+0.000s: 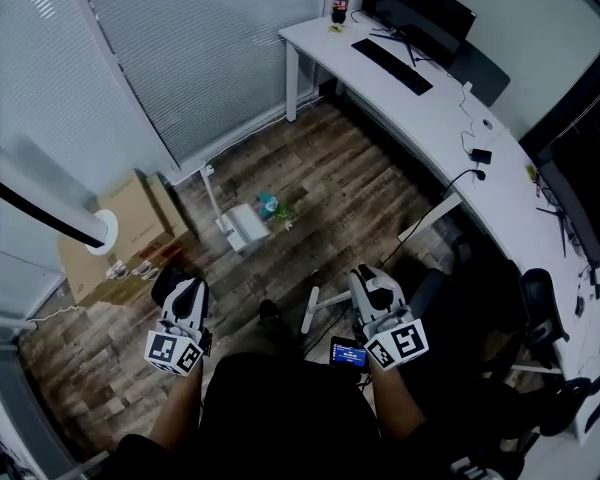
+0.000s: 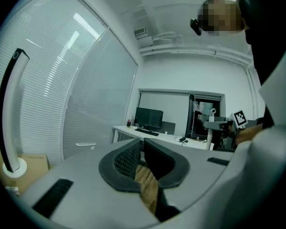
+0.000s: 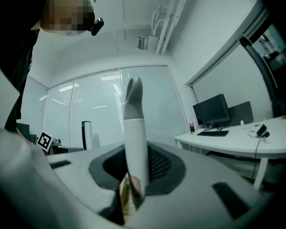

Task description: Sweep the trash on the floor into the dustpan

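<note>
The broom [image 3: 135, 137] stands upright, long axis vertical and grey tip up. The jaws of the right gripper [image 1: 366, 280], at near right, are clamped on its white shaft. The left gripper [image 2: 142, 147], at near left, has its jaws all but together and holds nothing; only floor [image 1: 330, 183] shows through the slit. The white dustpan [image 1: 246, 226] sits farther off on the floor. The trash [image 1: 274, 208] lies just right of it.
</note>
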Tool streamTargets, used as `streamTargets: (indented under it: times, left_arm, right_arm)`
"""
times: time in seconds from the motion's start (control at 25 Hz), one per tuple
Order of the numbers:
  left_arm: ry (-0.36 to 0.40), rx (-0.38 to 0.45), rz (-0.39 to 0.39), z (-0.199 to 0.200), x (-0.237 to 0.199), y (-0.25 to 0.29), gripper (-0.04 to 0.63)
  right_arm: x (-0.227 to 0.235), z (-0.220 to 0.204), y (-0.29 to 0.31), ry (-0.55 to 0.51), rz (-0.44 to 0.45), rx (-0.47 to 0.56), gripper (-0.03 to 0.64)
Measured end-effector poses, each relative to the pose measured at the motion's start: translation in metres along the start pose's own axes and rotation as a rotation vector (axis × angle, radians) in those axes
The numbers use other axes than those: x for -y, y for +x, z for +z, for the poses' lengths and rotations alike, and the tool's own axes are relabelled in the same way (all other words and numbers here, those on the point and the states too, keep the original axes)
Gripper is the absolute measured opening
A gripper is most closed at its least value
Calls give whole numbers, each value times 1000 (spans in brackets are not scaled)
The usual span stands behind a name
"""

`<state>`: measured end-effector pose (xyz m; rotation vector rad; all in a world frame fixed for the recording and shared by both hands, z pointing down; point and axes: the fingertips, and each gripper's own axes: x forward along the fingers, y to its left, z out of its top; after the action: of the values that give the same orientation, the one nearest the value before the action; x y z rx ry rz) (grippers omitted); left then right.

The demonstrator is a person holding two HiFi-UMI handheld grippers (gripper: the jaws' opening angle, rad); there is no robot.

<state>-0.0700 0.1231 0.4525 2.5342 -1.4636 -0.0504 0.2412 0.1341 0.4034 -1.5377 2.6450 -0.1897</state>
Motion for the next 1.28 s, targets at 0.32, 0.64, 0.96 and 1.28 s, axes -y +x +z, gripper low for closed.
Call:
streamTargets:
  times: [0.32,0.64,0.96,1.28]
  left_arm:
    - [-13,-37,-67,12,-58,95,51]
    - [-43,-9,-53,22,-124,138,87]
    - [-18,-69,-1,24,-167,155,120]
    - [158,-259,8,9,-207,189,159]
  right_arm:
    - [53,0,90,-35,-45,-48,63]
    - [81,13,169,-68,-69,-58,61]
    - [100,46,216,-89,-112,25,61]
    - [116,58,279,-88,-72,78,61]
